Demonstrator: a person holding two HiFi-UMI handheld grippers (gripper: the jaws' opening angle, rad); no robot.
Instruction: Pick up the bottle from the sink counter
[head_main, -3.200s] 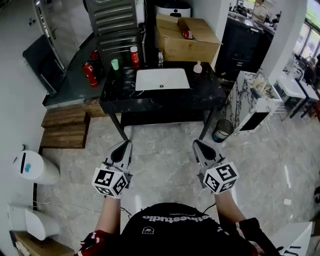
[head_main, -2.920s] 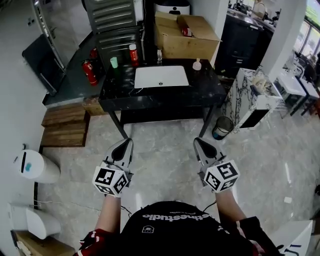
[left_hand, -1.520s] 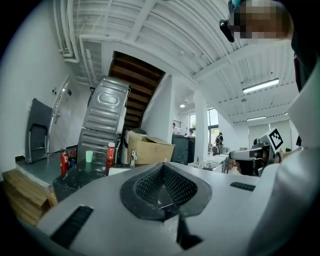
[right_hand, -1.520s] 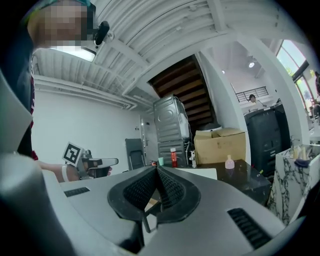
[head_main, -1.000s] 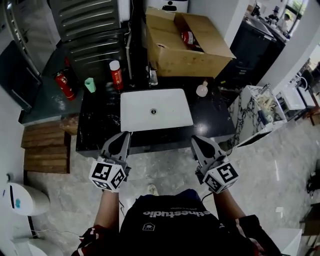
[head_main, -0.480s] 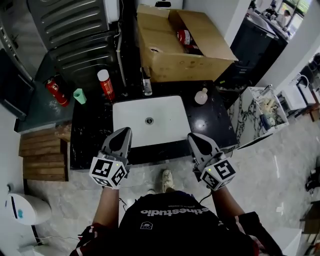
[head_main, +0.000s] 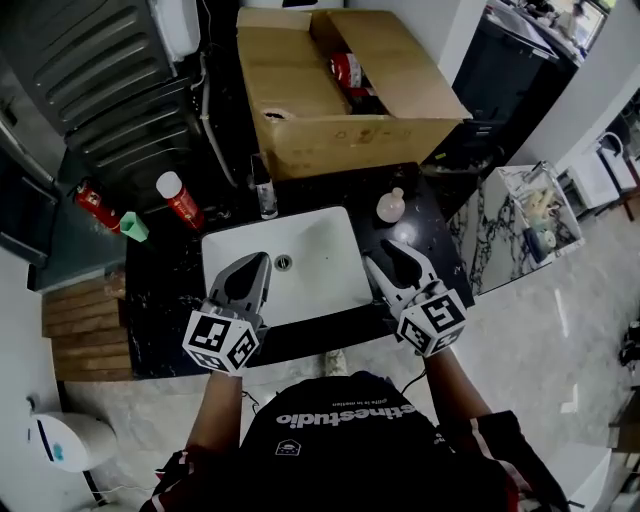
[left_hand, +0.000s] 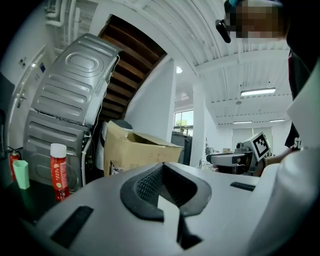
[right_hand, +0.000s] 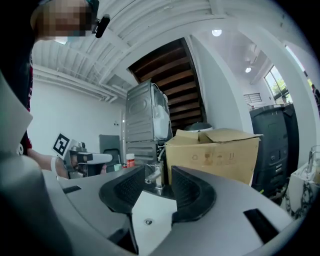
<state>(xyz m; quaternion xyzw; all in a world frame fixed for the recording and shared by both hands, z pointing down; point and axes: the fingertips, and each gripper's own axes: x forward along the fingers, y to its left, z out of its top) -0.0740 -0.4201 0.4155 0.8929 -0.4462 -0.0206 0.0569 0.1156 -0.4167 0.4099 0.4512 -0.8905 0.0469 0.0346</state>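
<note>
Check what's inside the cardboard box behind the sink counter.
In the head view, the open cardboard box holds a red-and-white item toward its back; what it is cannot be told. The rest of the inside is dark, and the walls hide the bottom.

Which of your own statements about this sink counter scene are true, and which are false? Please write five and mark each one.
1. The small pale bottle stands on the black counter, to the right of the white sink. True.
2. The right gripper holds the bottle. False: its jaws are opening with nothing between them, and the bottle stands apart from it.
3. The left gripper has its jaws together and is empty. True.
4. The cardboard box behind the counter is closed. False: its flaps are open.
5. The red can stands to the right of the sink. False: it stands to the left, near the green cup.
</note>
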